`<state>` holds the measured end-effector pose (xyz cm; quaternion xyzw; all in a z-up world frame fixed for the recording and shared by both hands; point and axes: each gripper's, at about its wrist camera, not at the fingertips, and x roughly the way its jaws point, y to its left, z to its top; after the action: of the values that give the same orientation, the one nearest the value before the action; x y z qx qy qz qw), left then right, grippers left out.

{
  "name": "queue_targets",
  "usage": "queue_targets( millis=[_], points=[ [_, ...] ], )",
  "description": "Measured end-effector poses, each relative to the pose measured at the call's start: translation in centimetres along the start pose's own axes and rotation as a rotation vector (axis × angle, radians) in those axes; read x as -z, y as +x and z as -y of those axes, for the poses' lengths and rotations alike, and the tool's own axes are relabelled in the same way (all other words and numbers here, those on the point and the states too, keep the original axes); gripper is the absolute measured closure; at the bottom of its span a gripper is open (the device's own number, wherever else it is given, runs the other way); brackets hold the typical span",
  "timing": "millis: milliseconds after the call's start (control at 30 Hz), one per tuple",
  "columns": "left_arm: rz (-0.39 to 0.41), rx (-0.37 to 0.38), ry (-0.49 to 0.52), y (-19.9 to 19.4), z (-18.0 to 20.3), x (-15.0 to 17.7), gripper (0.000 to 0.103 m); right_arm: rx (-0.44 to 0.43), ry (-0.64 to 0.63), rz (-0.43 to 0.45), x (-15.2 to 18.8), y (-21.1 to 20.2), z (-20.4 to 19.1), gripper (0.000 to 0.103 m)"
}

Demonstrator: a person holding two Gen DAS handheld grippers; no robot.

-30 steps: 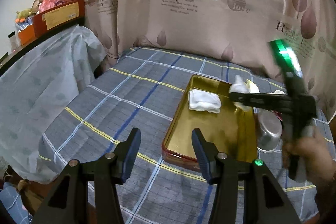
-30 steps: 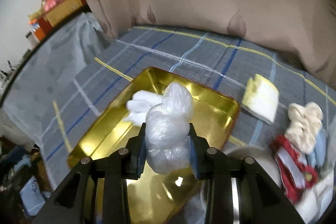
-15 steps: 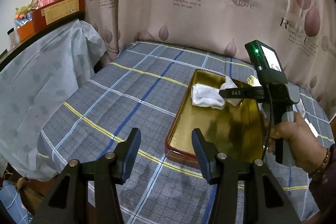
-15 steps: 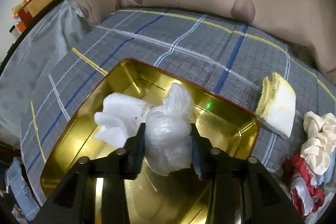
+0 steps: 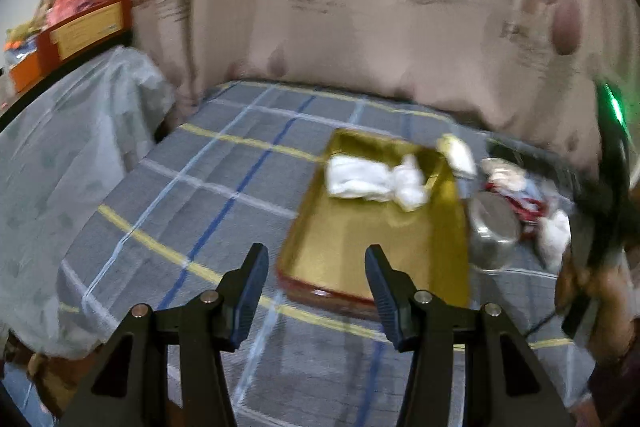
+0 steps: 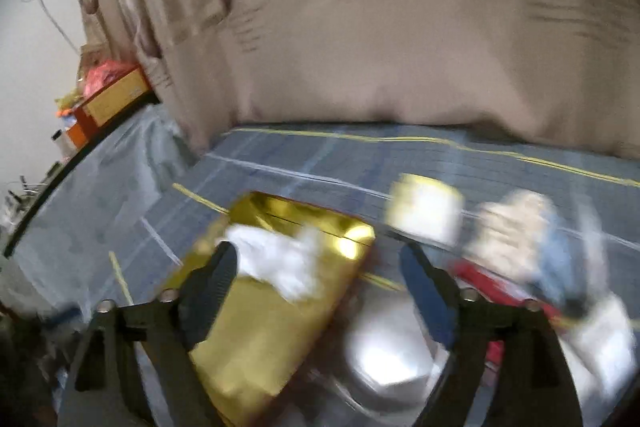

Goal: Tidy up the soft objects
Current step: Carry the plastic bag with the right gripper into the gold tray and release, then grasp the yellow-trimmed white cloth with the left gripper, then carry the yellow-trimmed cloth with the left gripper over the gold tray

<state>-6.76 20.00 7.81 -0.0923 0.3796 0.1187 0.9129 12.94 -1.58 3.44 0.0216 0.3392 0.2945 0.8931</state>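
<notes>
So, gold tray (image 5: 372, 247) on the plaid cloth (image 5: 192, 211) holds a white cloth (image 5: 356, 179) w/ a plastic bag (image 5: 410, 185) touching it at 3 o'clock. Metal bowl (image 5: 494, 231) sits just beside the tray, at 3. Left gripper (image 5: 316, 291) hovers open, empty, at the tray's 6 o'clock edge. Right gripper (image 6: 316, 291): jaws just spread wide, nothing between; blurred.

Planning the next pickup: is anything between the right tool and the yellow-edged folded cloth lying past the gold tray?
Nothing visible blocks it. The right tool, whose jaws have just been opening, is empty, and the folded cloth lies in the open on the checked cover beyond the gold tray. A metal bowl sits below the tool, not in the path.
</notes>
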Motion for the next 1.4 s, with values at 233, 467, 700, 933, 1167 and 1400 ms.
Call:
queue_targets(
  millis=[233, 467, 700, 933, 1167, 1400],
  points=[
    [-0.037, 0.283, 0.079, 0.5, 5.2, -4.5, 0.05, 0.424, -0.082, 0.009, 8.3, -8.4, 9.6, 0.01],
    [-0.078, 0.368, 0.188, 6.8, 13.2, -10.8, 0.049, 0.551, 0.05, -0.024, 12.6, -10.3, 16.1, 0.01],
    [-0.259, 0.406, 0.229, 18.0, 17.6, -16.3, 0.049, 0.511, 0.07, -0.04, 13.3, -9.8, 16.4, 0.006],
    [-0.461, 0.425, 0.16, 27.9, 18.1, -17.3, 0.049, 0.48, 0.098, -0.036, 13.7, -10.1, 16.8, 0.006],
    [-0.537, 0.421, 0.126, 31.6, 18.0, -16.0, 0.049, 0.467, 0.1, -0.047, 13.7, -9.8, 16.9, 0.006],
    [-0.565, 0.431, 0.094, 33.0, 19.0, -14.4, 0.051, 0.462, 0.107, -0.062, 13.6, -9.6, 17.0, 0.006]
  ],
)
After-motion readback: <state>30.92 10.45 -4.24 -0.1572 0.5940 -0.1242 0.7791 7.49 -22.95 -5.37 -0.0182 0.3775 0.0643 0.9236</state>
